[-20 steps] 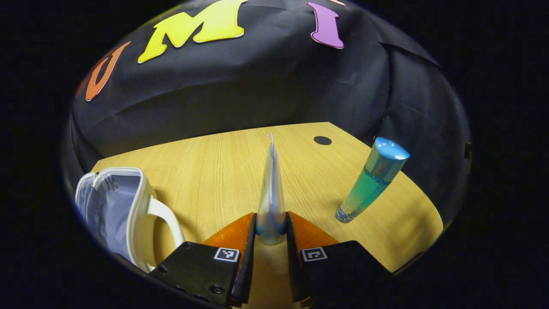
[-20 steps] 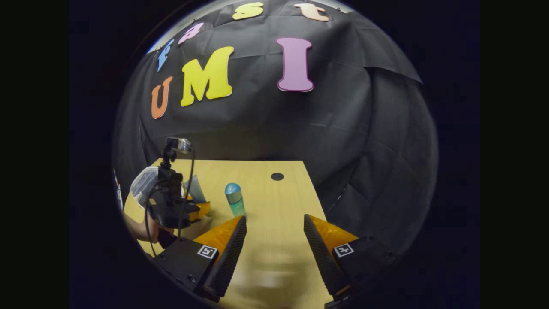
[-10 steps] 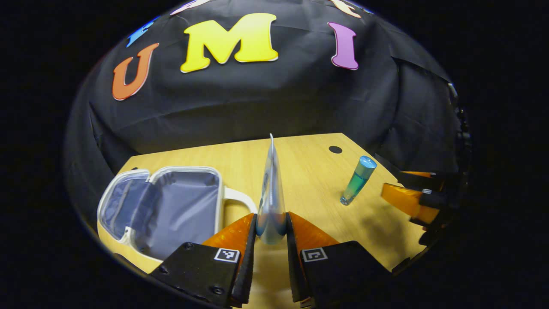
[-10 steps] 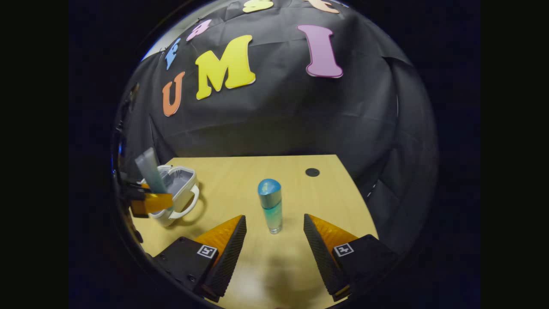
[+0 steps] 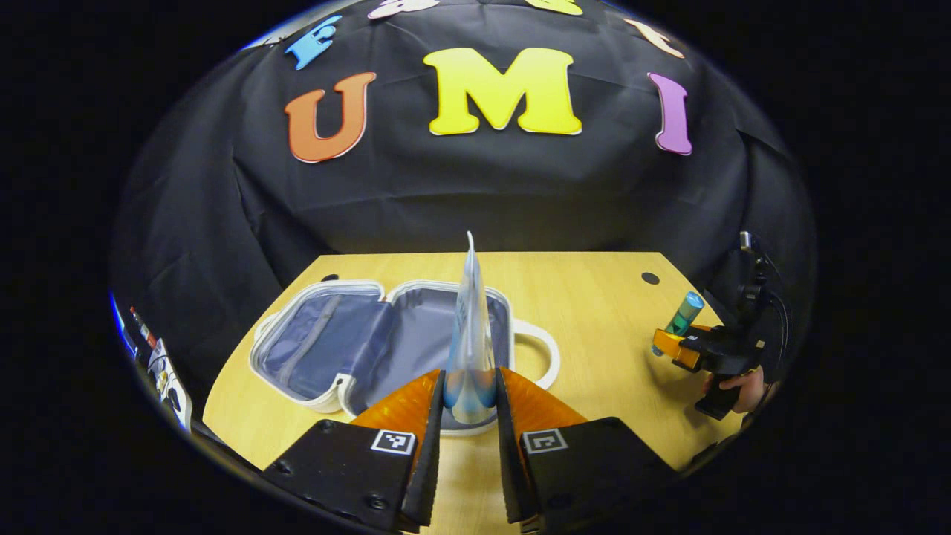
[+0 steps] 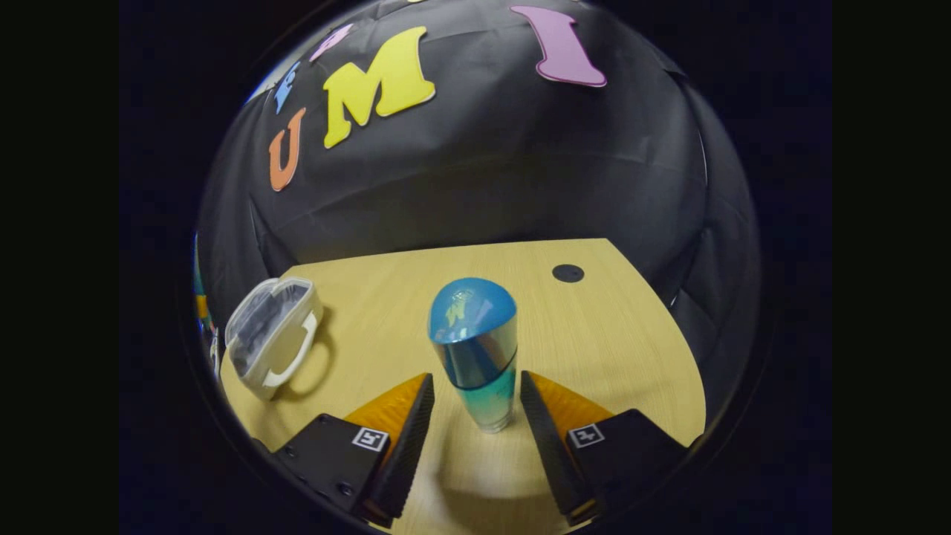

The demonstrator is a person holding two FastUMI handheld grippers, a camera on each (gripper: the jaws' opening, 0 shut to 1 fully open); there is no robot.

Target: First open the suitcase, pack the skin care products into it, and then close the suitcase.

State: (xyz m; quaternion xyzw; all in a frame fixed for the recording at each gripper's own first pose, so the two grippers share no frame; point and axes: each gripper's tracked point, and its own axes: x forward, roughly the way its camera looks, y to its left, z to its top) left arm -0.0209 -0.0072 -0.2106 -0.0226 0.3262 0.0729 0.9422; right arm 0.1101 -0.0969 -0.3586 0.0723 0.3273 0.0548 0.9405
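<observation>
Wooden table (image 6: 594, 334) bears bottle (image 6: 475, 349); opened suitcase (image 5: 349, 349) behind tube (image 5: 469, 327).

This is a staged recording booth rather than a lived-in room. A black cloth wall (image 5: 475, 193) hangs creased and draped close behind and around a pale wood-grain desk (image 5: 594, 297), shutting out any surroundings. The desk has an office-style round cable hole (image 6: 567, 273) near its far right corner. At the far left edge, past the cloth, a sliver of clutter (image 5: 160, 368) shows, too small to identify.
</observation>
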